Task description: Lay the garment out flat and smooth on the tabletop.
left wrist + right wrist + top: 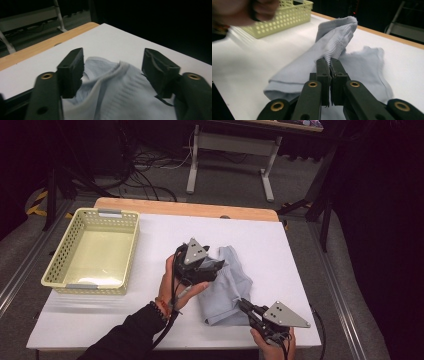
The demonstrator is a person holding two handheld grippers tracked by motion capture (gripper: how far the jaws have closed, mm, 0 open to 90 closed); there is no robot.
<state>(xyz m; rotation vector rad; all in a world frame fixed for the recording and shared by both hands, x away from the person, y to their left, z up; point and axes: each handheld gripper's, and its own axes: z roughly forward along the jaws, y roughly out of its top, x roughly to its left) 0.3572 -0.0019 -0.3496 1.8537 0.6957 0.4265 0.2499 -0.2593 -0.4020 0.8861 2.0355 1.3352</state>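
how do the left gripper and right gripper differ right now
The left gripper has its jaws spread wide above the light blue cloth, pressing on nothing; the right gripper has its jaws shut, pinching a fold of that cloth. Both are black, hand-held, and at the same cloth.

A pale yellow perforated basket (90, 251) with grey handle clips sits on the left part of the white tabletop (280, 251), its inside bare. A strip of light wood (185, 209) runs along the table's far edge. Behind it, on the grey floor, stand the white legs of another table (230, 155) and a tangle of black cables (145, 175).
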